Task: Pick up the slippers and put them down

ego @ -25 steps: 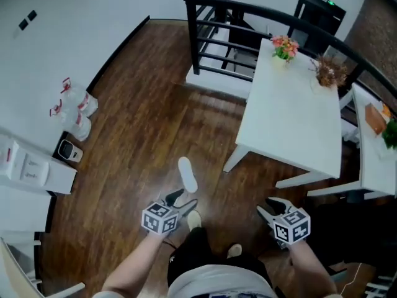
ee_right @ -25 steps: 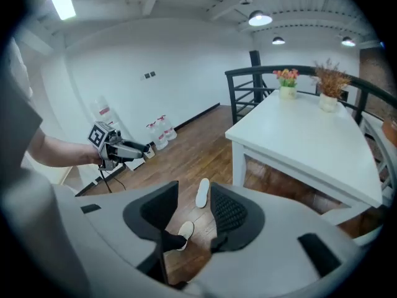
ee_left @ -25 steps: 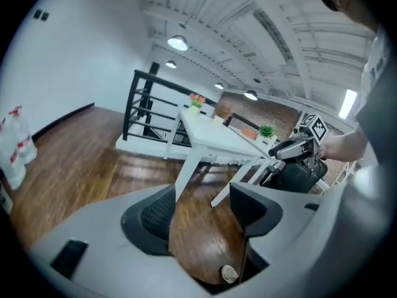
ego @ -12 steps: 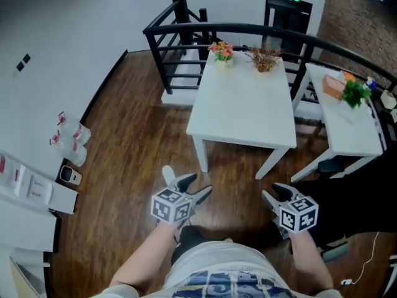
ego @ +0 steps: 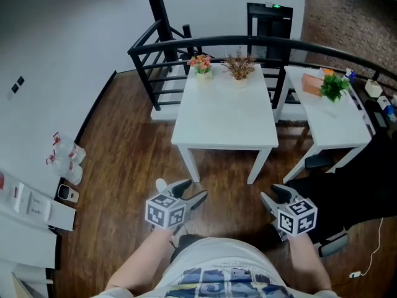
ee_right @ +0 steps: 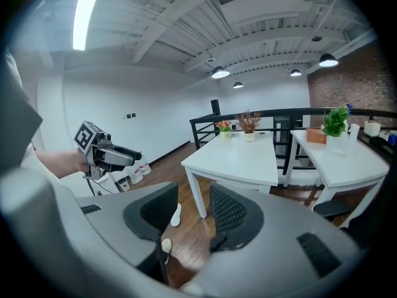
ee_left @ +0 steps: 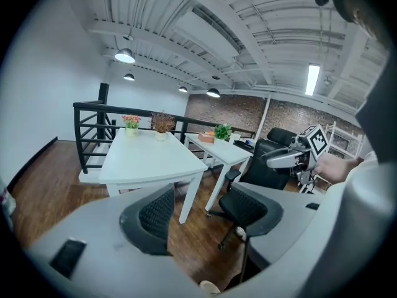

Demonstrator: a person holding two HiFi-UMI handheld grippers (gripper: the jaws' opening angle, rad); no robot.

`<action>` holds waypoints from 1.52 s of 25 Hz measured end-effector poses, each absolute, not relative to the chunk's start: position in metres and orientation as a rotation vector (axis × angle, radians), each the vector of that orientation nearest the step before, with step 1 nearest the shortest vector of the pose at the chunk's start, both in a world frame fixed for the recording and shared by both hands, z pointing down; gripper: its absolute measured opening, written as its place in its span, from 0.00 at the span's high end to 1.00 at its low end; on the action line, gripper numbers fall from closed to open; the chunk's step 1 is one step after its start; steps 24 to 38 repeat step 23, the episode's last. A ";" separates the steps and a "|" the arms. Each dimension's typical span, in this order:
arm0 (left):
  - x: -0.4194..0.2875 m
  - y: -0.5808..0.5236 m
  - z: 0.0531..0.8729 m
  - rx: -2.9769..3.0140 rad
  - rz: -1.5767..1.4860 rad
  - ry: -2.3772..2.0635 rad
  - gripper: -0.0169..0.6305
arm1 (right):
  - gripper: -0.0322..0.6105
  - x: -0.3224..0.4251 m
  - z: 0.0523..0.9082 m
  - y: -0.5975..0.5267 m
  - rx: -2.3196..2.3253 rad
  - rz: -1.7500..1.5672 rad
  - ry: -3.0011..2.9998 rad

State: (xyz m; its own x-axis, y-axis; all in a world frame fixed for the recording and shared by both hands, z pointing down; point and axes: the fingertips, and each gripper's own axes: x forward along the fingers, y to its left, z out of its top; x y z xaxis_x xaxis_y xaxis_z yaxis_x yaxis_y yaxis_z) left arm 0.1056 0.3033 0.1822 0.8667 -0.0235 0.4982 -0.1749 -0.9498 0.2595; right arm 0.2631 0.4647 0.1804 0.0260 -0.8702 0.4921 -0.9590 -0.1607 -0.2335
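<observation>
Wooden floor (ego: 124,135): dark boards run from the left wall to under the furniture; the slipper lies on them.
Slipper (ego: 162,184): one flat white slipper lies on the floor near the front left leg of the white surface. From the head view it is half hidden behind the left tool. The right gripper view shows it long and thin, sole down (ee_right: 176,214).
Left hand-held gripper (ego: 192,191): held low in front of the person, above the slipper and not touching it. Its jaws stand wide apart with nothing between them.
White surface (ego: 223,120): a square top on legs carrying two small plant pots at its far edge. Its front left leg stands near the slipper.
Right hand-held gripper (ego: 270,195): held off to the right, well apart from the slipper. Its jaws are spread and empty; the slipper shows through the gap but lies far off on the floor.
Second slipper: none lies loose that I can see. A pale rounded shape (ee_right: 166,246) sits low in the right gripper view, and I cannot tell what it is.
Handling, my guess: light, soft and bendy, likely to droop if pinched at one end.
Where to hold: across the side edge near the middle, or on the upper strap if it has one.
</observation>
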 end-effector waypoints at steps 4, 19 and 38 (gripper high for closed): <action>0.093 0.297 0.173 2.748 0.712 -0.228 0.53 | 0.66 0.259 0.180 0.463 2.132 0.817 -1.928; 0.071 0.297 0.170 2.740 0.707 -0.302 0.53 | 0.66 0.256 0.175 0.465 2.106 0.788 -1.948; 0.070 0.301 0.169 2.746 0.707 -0.296 0.53 | 0.66 0.253 0.170 0.467 2.107 0.775 -1.952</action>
